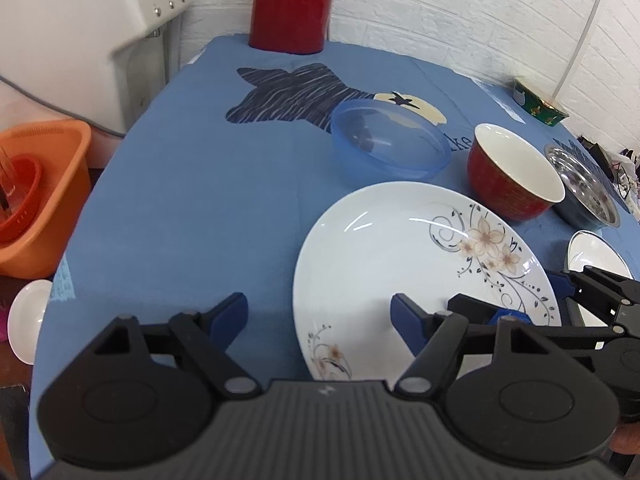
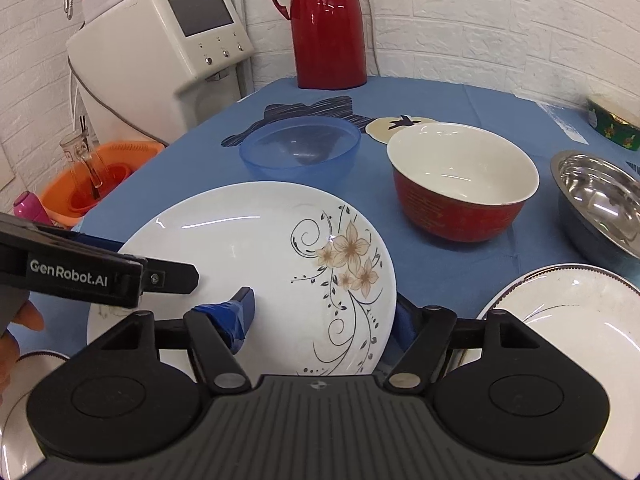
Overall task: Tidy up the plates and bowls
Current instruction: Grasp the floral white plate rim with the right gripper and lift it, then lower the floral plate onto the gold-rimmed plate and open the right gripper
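A large white plate with a flower pattern (image 1: 400,256) (image 2: 248,248) lies on the blue tablecloth (image 1: 180,200). My left gripper (image 1: 316,316) is open, its jaws astride the plate's left rim, with the right finger over the plate. My right gripper (image 2: 324,316) is open too and straddles the plate's right rim; its taped left finger rests above the plate. In the left wrist view the right gripper (image 1: 534,298) comes in from the right. Behind the plate stand a clear blue bowl (image 2: 300,148), a red bowl with a white inside (image 2: 464,184) and a steel bowl (image 2: 600,196).
A dark-rimmed white plate (image 2: 568,312) lies at the right. A red thermos (image 2: 328,24) stands at the back edge, with a green tin (image 2: 612,120) at the far right. Off the table's left side are a water dispenser (image 2: 160,48), an orange basket (image 1: 52,200) and a small white dish (image 1: 28,320).
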The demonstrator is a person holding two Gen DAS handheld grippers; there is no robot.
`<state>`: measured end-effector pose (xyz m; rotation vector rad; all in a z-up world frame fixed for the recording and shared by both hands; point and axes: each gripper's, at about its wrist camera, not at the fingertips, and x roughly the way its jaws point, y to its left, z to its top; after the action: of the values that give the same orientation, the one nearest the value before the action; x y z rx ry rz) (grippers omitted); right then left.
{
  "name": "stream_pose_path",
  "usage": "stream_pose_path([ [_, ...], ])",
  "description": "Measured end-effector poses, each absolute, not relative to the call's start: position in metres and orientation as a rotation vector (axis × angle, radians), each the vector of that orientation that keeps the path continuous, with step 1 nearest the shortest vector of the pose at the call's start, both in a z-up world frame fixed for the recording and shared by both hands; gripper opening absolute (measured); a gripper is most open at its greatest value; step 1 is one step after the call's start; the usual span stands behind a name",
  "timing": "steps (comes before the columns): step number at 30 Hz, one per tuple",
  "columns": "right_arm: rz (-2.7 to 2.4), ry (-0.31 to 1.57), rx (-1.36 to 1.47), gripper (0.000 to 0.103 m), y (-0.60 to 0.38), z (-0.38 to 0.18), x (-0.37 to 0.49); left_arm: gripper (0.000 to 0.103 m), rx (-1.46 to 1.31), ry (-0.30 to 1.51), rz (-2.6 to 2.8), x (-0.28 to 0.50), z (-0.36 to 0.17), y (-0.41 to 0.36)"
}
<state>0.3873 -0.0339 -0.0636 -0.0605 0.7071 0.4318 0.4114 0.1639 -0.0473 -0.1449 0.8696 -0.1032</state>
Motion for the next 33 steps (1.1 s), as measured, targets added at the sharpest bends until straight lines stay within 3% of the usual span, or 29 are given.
stream_pose_path([
  [5, 0.415, 0.655, -0.074, 0.060, -0.032, -0.068, 0.372, 0.067, -0.105, 0.851, -0.084, 0.410, -0.049, 0.155],
  [6, 0.412, 0.651, -0.074, 0.060, -0.031, -0.068, 0.373, 0.056, -0.108, 0.849, -0.094, 0.410, -0.048, 0.153],
  [7, 0.416, 0.658, -0.072, 0.058, -0.031, -0.068, 0.374, 0.037, -0.114, 0.851, -0.109, 0.409, -0.045, 0.151],
  [10, 0.425, 0.707, -0.016, 0.052, -0.038, -0.061, 0.379, 0.027, -0.137, 0.871, -0.070, 0.412, -0.038, 0.151],
  [21, 0.463, 0.575, -0.011, 0.054, -0.031, 0.005, 0.303, 0.026, -0.113, 0.743, -0.068, 0.337, 0.041, 0.159],
  [33, 0.514, 0.657, 0.028, 0.054, -0.006, -0.037, 0.213, 0.025, -0.094, 0.762, 0.011, 0.225, -0.007, 0.172],
])
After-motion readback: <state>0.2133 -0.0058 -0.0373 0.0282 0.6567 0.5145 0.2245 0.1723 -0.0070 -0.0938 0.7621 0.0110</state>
